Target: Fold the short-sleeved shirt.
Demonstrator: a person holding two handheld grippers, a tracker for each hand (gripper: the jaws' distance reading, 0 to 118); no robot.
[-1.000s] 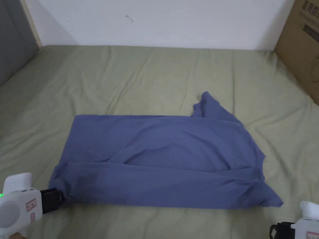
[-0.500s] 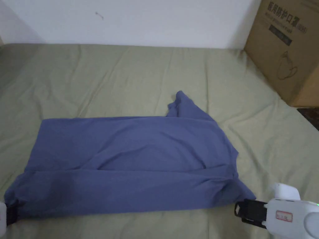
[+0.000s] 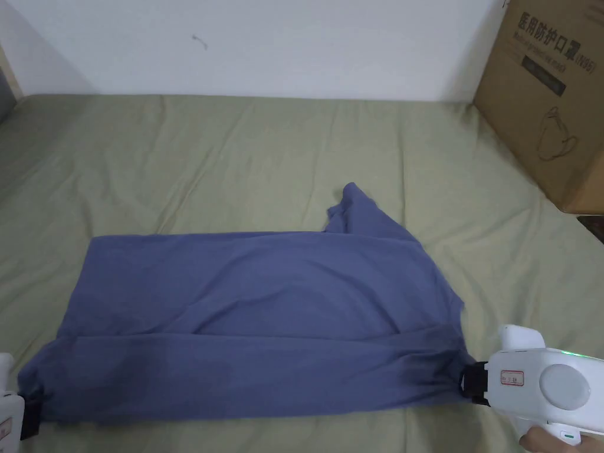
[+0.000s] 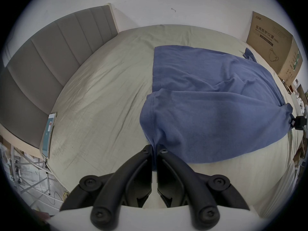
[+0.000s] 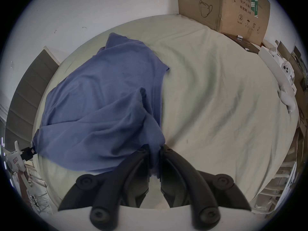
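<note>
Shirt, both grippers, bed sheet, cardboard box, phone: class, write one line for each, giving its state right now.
Shirt: partly folded, near edge doubled over, one sleeve sticking out at the far side.
Left gripper: shut on the shirt's corner.
Right gripper: shut on the shirt's opposite corner.
Bed sheet: spread, wrinkled.
Cardboard box: closed, upright.
Phone: screen lit.

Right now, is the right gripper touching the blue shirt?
Touching. In the right gripper view, the right gripper has both jaws closed on a bunched corner of the shirt, with cloth pinched between them.
</note>
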